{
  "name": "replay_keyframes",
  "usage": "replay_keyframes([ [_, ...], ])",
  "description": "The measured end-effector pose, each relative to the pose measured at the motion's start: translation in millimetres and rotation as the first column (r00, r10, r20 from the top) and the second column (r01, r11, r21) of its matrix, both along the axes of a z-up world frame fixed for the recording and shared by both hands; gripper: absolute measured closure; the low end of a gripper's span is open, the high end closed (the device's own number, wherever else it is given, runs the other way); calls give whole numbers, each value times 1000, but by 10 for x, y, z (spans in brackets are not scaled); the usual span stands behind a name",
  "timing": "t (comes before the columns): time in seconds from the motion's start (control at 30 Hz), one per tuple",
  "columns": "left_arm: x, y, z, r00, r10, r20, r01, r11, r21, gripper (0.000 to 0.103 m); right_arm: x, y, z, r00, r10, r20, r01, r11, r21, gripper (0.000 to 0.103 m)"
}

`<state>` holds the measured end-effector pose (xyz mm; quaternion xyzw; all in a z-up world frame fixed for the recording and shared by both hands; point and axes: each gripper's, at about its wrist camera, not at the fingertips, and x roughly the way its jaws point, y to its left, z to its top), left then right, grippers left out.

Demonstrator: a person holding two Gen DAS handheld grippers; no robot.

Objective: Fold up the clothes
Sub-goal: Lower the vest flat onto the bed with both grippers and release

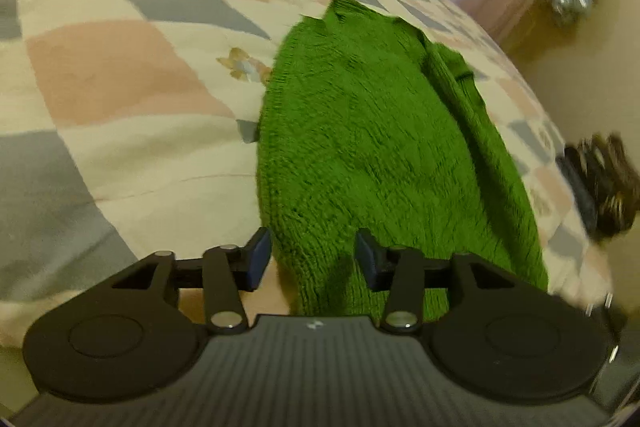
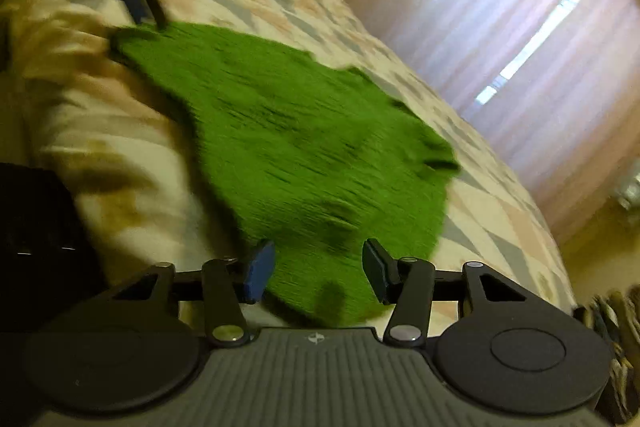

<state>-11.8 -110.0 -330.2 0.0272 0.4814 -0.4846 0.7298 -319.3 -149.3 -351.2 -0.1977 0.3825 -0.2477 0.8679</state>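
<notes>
A fuzzy bright green knit sweater (image 1: pixel 372 147) lies folded lengthwise on the bed (image 1: pixel 120 75), one sleeve laid along its edge. Both the left tongs (image 1: pixel 314 259) and right tongs (image 2: pixel 316 267) stand apart over its near hem, gripping nothing.

Count on inspection: one green sweater (image 1: pixel 372 155), one bed (image 1: pixel 120 75) under a patchwork quilt, one curtained window (image 2: pixel 540 39), and my two claws, left (image 1: pixel 312 259) and right (image 2: pixel 316 269).

Both wrist views look down close at the green sweater (image 1: pixel 380 147) from opposite hem corners.
</notes>
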Motion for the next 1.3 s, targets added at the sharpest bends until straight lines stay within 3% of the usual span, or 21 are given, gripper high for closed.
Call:
replay_keyframes([
  [0.1, 87, -18, -82, 998, 26, -59, -26, 1000, -3, 56, -53, 136, -113, 1000, 7, -8, -7, 1000, -7, 51],
  [0.17, 133, -44, -158, 992, 36, -118, -37, 999, -12, 55, -23, 134, -187, 999, -42, 1, 42, 998, -48, 57],
  [0.33, 232, -82, -327, 966, 78, -245, -93, 994, -49, 51, -27, -43, -26, 967, -193, 165, 217, 966, -143, 58],
  [0.4, 246, -99, -375, 953, 80, -292, -106, 992, -73, 54, -19, -124, -31, 961, -219, 170, 240, 964, -116, 58],
  [0.43, 230, -123, -387, 951, 65, -304, -95, 992, -84, 67, -15, -165, -39, 958, -230, 169, 249, 964, -98, 58],
  [0.47, 196, -162, -388, 955, 47, -294, -74, 994, -80, 81, 6, -205, -77, 960, -239, 150, 252, 965, -78, 58],
  [0.5, 150, -209, -368, 965, 34, -259, -51, 997, -59, 87, 41, -241, -141, 964, -239, 115, 247, 967, -67, 62],
  [0.57, 86, -256, -262, 985, 12, -175, -20, 999, -44, 91, 80, -256, -167, 968, -235, 85, 242, 967, -79, 103],
  [0.67, -23, -222, 111, 999, -28, 17, 29, 998, -55, 91, -20, -213, 106, 944, -254, 212, 288, 946, -148, 103],
  [0.8, -214, -39, 644, 969, -81, 234, 113, 986, -126, 90, -287, -96, 537, 872, -323, 367, 424, 873, -239, 103],
  [0.83, -233, -28, 628, 968, -88, 235, 118, 986, -118, 90, -330, -65, 511, 868, -345, 356, 443, 863, -243, 102],
  [0.9, -245, -77, 387, 972, -111, 206, 122, 992, -40, 87, -351, -87, 248, 880, -408, 242, 455, 870, -190, 102],
  [1.0, -264, -119, -102, 979, -107, 176, 82, 986, 144, 88, -351, -184, -266, 892, -453, 15, 453, 892, 8, 103],
  [1.03, -281, -63, -162, 973, -109, 201, 76, 984, 162, 86, -356, -138, -321, 897, -442, -13, 442, 897, 14, 101],
  [1.1, -249, 57, -108, 972, -107, 207, 80, 988, 136, 82, -412, -48, -238, 918, -396, -19, 396, 918, 11, 76],
  [1.13, -212, 103, -42, 972, -99, 215, 72, 988, 133, 81, -469, -53, -154, 925, -379, -10, 379, 925, 23, 53],
  [1.17, -175, 140, 43, 968, -83, 237, 54, 990, 128, 83, -559, -124, -43, 923, -384, 14, 382, 922, 65, 45],
  [1.23, -96, 194, 209, 960, -54, 273, 26, 994, 107, 84, -757, -300, 193, 910, -409, 69, 393, 904, 168, 45],
  [1.3, -21, 174, 352, 957, -40, 286, 20, 997, 70, 84, -948, -588, 470, 876, -453, 163, 382, 860, 339, 45],
])
